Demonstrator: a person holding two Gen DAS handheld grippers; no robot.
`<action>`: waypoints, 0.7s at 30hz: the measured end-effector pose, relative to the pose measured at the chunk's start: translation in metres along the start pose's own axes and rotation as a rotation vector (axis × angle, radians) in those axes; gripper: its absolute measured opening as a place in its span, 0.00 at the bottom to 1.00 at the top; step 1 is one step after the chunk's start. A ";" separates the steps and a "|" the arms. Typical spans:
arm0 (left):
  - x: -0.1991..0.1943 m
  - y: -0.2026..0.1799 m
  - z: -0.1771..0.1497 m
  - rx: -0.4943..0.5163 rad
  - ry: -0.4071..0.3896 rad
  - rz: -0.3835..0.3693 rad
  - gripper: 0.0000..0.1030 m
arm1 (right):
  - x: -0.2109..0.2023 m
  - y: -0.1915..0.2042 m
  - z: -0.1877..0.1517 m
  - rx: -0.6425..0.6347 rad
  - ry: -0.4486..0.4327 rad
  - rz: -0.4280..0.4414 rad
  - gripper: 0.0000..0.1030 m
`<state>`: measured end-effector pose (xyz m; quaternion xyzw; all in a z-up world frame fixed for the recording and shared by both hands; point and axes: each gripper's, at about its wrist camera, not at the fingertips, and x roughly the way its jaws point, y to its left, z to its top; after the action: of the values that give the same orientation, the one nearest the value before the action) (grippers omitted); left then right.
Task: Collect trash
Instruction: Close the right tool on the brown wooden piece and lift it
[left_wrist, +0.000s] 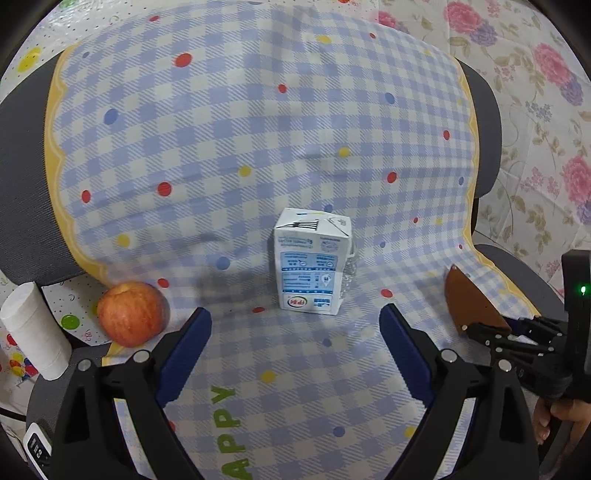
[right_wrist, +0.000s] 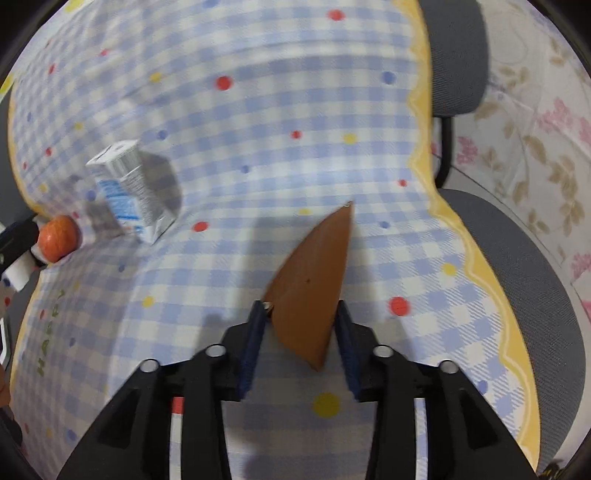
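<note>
Here the right tool (right_wrist: 300, 314) clamps the brown scrap (right_wrist: 314, 273); the left tool (left_wrist: 295, 325), wide, faces the carton (left_wrist: 310, 262).

We hold the left gripper (left_wrist: 295, 317) pointing down at a slant, its two blue pads (left_wrist: 184, 354) set wide apart with nothing between them. The right gripper (right_wrist: 301, 314) points down more steeply, jaws about half apart; whether its pads (right_wrist: 253, 343) press on anything we cannot tell. At the near right, fingers of our right hand (left_wrist: 565, 413) wrap its black handle.
</note>
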<state>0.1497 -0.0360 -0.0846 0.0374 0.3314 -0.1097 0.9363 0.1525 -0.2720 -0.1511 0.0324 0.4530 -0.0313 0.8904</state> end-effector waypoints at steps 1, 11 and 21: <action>0.000 -0.002 -0.001 0.010 -0.001 -0.002 0.87 | -0.001 -0.004 0.000 0.007 -0.001 -0.001 0.44; 0.003 -0.011 -0.010 0.022 0.014 -0.040 0.87 | -0.024 -0.016 -0.021 -0.026 -0.028 -0.002 0.43; 0.001 -0.010 -0.016 0.024 0.024 -0.038 0.87 | -0.008 -0.010 -0.020 -0.071 -0.018 -0.054 0.08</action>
<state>0.1383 -0.0441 -0.0979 0.0437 0.3418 -0.1310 0.9296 0.1308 -0.2798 -0.1563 -0.0116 0.4467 -0.0396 0.8937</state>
